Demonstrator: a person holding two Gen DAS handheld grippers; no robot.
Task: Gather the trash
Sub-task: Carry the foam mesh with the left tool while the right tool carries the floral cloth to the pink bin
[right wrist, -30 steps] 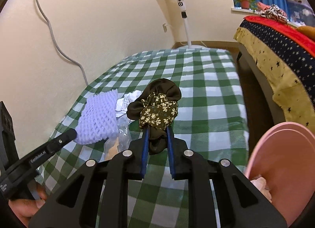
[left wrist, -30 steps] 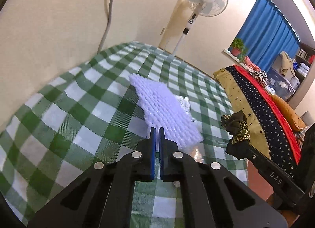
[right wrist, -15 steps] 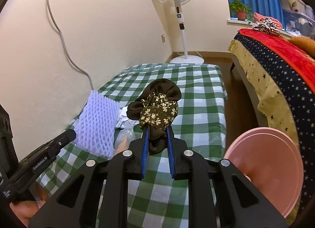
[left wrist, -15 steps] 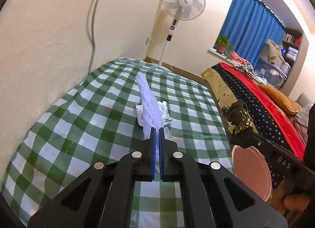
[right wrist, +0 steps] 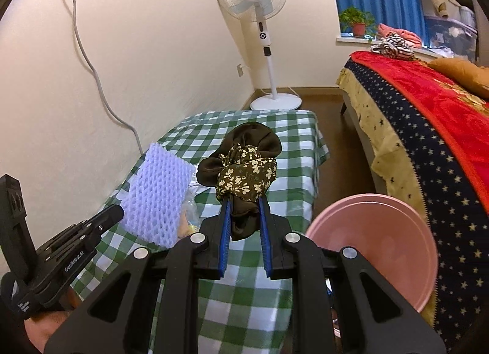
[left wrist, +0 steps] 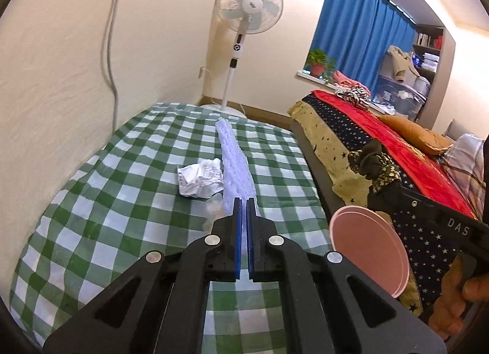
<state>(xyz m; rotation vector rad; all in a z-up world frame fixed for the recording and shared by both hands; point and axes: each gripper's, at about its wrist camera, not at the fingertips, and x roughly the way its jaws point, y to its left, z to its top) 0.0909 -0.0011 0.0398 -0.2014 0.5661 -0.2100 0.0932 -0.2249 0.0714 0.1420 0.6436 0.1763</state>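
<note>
My left gripper is shut on a white foam net sleeve and holds it edge-on above the green checked table. The sleeve also shows in the right wrist view, with the left gripper below it. My right gripper is shut on a bundle of dark brown and floral cloth, lifted above the table; it shows at the right of the left wrist view. A crumpled white paper lies on the table. A pink bin stands right of the table.
The pink bin sits between the table and a bed with a starry cover. A standing fan is at the far end. A wall with a grey cable runs along the left. Clear plastic lies behind the sleeve.
Both grippers have risen and pulled back from the table with their loads. The foam sleeve has left the table and turned edge-on. The pink bin has come further into view.
</note>
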